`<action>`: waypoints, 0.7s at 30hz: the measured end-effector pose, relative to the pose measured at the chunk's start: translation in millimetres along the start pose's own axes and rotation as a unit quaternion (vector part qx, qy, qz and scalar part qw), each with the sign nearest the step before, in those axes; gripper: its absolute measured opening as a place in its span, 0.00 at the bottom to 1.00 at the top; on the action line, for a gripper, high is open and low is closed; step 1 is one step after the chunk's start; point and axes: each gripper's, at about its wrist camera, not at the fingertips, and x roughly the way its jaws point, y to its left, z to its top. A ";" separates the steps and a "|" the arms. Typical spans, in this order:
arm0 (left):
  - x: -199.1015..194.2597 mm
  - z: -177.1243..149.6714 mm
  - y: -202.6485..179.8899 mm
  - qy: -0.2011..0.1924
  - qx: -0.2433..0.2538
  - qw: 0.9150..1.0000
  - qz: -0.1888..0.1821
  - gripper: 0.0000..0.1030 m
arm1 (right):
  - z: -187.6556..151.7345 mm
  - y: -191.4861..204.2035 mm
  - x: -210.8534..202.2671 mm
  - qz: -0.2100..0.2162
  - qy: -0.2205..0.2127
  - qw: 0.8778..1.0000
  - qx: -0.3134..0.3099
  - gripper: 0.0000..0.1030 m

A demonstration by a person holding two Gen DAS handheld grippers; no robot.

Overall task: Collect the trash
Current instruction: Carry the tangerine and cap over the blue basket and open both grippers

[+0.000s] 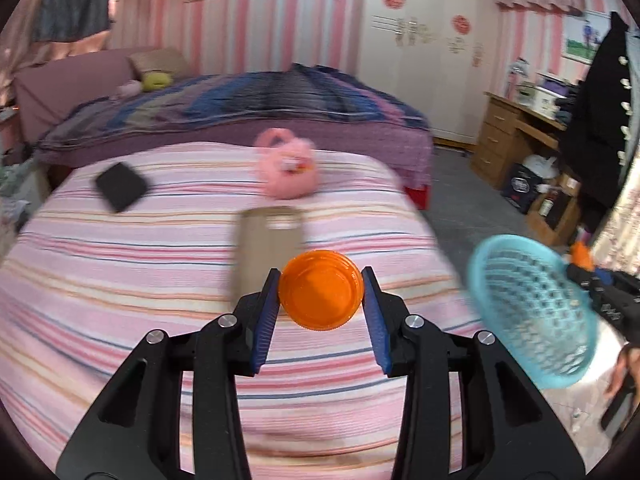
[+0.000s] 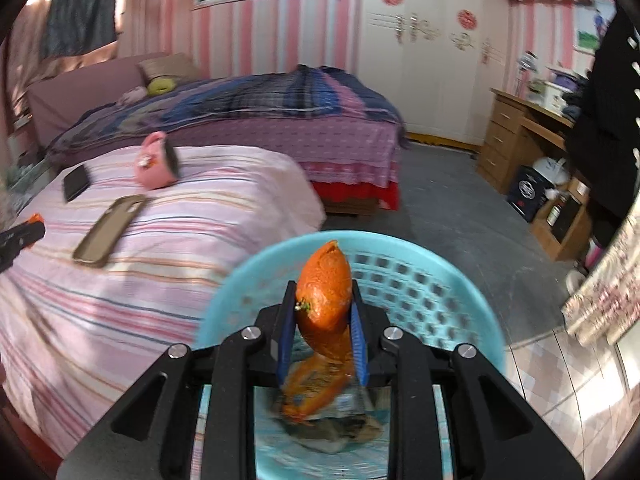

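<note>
My left gripper [image 1: 321, 276] is shut on a round orange plastic lid [image 1: 320, 296], held edge to edge between the blue pads above the pink striped bed [image 1: 120, 300]. My right gripper [image 2: 322, 286] is shut on a piece of orange peel [image 2: 324, 292], held upright over a light blue perforated basket [image 2: 440, 280]. An orange wrapper [image 2: 316, 384] and other blurred scraps lie in the basket's bottom. In the left wrist view the basket [image 1: 532, 312] is at the right, with the right gripper's black body [image 1: 600, 288] behind it. The left gripper's body [image 2: 20, 236] shows at the far left of the right wrist view.
On the striped bed lie a tan phone case [image 1: 268, 248], a flat black object [image 1: 120, 192] and a pink plush bag [image 1: 288, 168]. Behind it is a second bed [image 1: 280, 108] with a dark blanket. A wooden desk [image 1: 516, 136] and boxes stand at the right, across grey floor [image 2: 420, 200].
</note>
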 end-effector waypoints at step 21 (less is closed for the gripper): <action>67.0 -7.5 -170.4 0.047 0.084 0.992 -0.077 0.55 | -10.4 -91.4 3.8 -0.043 0.005 0.997 0.065 0.24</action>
